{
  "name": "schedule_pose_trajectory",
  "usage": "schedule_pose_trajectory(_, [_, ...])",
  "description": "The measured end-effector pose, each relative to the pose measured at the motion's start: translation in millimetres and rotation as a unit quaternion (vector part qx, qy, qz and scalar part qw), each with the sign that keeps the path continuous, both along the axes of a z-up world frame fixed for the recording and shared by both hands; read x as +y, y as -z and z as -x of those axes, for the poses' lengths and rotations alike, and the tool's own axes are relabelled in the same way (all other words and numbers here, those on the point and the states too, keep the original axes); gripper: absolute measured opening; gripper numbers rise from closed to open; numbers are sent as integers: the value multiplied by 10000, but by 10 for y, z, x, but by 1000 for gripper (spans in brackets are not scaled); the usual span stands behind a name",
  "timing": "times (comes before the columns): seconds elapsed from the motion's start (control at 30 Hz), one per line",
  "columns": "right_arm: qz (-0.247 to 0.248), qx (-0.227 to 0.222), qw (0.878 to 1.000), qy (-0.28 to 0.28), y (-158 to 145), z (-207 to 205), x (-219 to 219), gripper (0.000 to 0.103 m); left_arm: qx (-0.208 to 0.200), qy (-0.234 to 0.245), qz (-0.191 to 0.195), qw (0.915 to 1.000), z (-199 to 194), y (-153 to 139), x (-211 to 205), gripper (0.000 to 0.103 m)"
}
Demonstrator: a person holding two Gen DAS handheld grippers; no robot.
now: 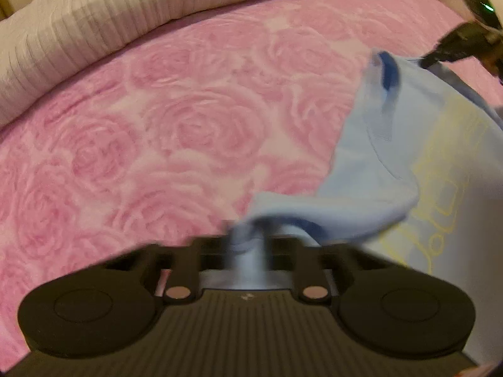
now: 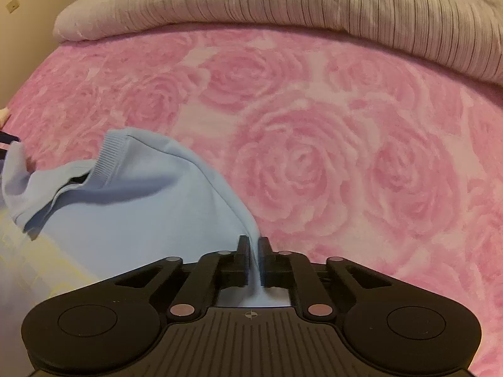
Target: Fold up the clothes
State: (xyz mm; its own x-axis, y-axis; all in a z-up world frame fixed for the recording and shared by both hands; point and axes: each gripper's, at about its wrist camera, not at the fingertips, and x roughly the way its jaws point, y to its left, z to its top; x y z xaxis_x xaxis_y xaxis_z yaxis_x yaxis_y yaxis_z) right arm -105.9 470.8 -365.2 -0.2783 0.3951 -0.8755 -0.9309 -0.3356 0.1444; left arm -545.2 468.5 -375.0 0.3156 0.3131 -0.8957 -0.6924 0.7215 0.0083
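Note:
A light blue T-shirt point(image 1: 386, 163) with a yellow print and a ribbed neckline lies on the pink rose-patterned bed. My left gripper point(image 1: 248, 235) is shut on a bunched corner of the shirt; the cloth wraps around its tips and the picture is blurred there. In the right wrist view the same T-shirt point(image 2: 141, 207) spreads to the left, its collar raised. My right gripper point(image 2: 254, 242) is shut on a fold of its edge, the cloth pinched between the two black fingers. The right gripper point(image 1: 430, 59) also shows at the far right of the left wrist view, holding the shirt's other end.
The pink rose bedspread point(image 1: 157, 132) covers most of both views. A rolled grey striped quilt point(image 1: 94, 25) lies along the far side; in the right wrist view the quilt point(image 2: 314, 3) runs across the top. A beige wall point(image 2: 22, 25) stands at the left.

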Motion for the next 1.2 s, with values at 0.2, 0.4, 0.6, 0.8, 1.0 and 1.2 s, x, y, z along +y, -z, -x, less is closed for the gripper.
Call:
schedule_pose_trajectory(0.2, [-1010,-267,9926,618,-588,-284,-324,2,-1137,-1074,-395,9869,49,-348,239,0])
schedule_pose_trajectory(0.4, [-421,152,9730,2264,-609,-907,-310,3,-1252,-2509,-123,9598,-74,-206,719,0])
schedule_pose_trajectory(0.6, [-711,-109,9718,2244,-652,-682,-349,4,-1367,-1272,487,9812,-598,-122,423,2])
schedule_pose_trajectory(0.8, [195,368,9787,2009,-245,-521,-216,4,-928,-980,630,9888,-943,163,421,10])
schedule_pose_trajectory(1.0, [-216,-129,9652,2603,-360,-627,-408,4,-1154,-2722,127,9552,-110,-130,443,16])
schedule_pose_trajectory(1.2, [-170,1017,9584,2661,-638,-524,-840,4,-1294,-4168,231,8994,923,-468,-319,24])
